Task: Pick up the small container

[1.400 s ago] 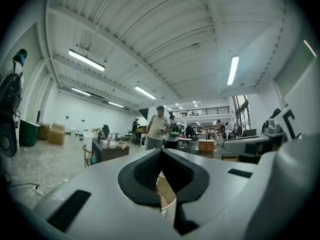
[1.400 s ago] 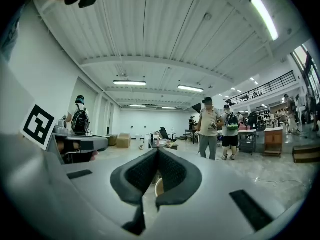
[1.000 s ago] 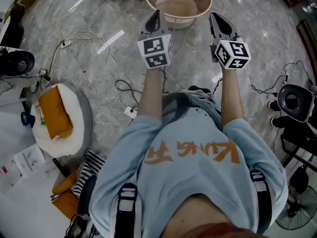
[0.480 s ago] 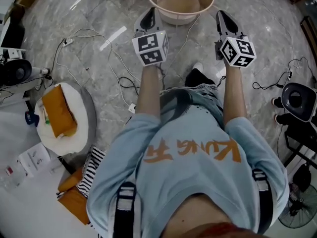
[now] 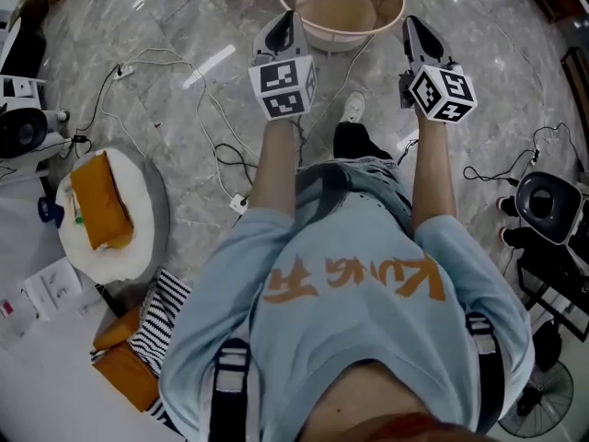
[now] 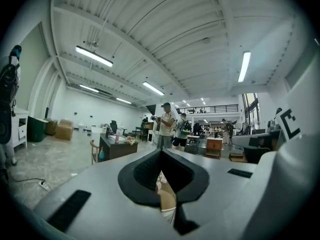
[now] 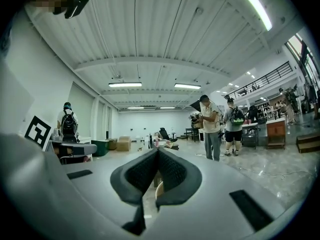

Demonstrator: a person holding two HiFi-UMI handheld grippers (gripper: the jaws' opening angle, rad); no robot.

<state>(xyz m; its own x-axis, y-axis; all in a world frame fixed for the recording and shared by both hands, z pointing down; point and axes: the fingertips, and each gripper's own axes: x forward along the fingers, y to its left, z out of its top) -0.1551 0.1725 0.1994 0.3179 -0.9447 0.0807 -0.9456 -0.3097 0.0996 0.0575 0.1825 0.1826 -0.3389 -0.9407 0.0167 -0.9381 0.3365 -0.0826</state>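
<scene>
A beige round tub (image 5: 340,7) stands on the marble floor just ahead of both grippers in the head view. I cannot pick out a separate small container. My left gripper (image 5: 283,31) is held level near the tub's left rim, jaws together and nothing between them. My right gripper (image 5: 413,33) is level by the tub's right side, also shut and empty. In the left gripper view the left gripper (image 6: 160,153) has its pads meeting, with a beige sliver below them. In the right gripper view the right gripper (image 7: 157,152) looks the same.
White cables (image 5: 212,109) trail over the floor at left. A round white cushion (image 5: 138,228) holding an orange item (image 5: 97,201) lies at left, a black fan (image 5: 543,205) at right. People (image 6: 166,126) and desks (image 6: 115,146) stand far off in the hall.
The person has stepped forward, and a white shoe now shows below the tub. Both grippers sit a little closer to the tub; their jaws look unchanged.
</scene>
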